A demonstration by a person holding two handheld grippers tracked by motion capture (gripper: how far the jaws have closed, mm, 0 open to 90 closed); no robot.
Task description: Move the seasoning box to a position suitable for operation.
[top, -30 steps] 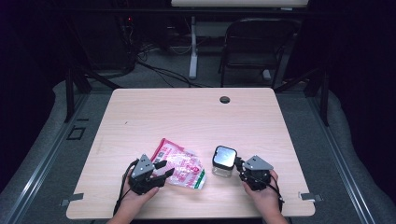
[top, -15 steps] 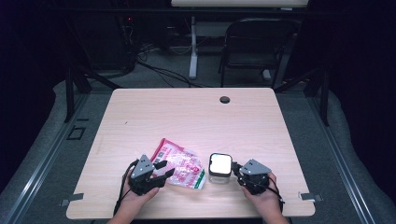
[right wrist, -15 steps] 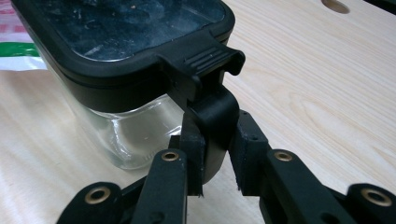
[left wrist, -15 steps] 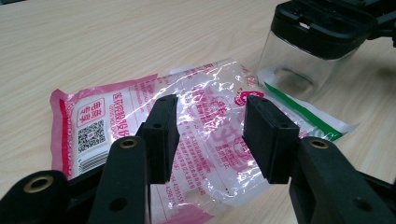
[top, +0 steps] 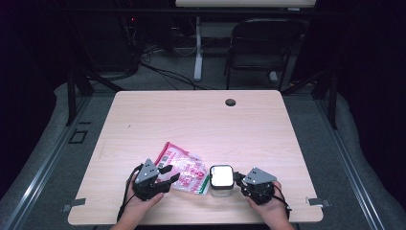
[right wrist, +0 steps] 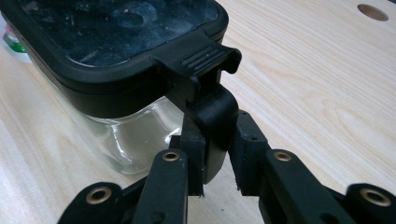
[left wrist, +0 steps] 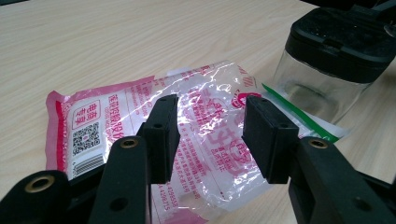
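Right tongs gripping the jar's latch; left tongs gaping over the packet

The right gripper (right wrist: 215, 161) is clenching the black latch (right wrist: 210, 116) of the clear jar (top: 221, 179) — standing near the table's (top: 201, 120) front edge; the left gripper (left wrist: 210, 135) is hovering spread wide above the pink packet (left wrist: 187, 140), lying flat just beside the jar.

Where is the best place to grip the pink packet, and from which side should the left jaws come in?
Grip the pink packet at its near crumpled edge, coming in low from the person's side. That loose film lifts off the table, while the far end lies beside the jar. The left gripper is open there.
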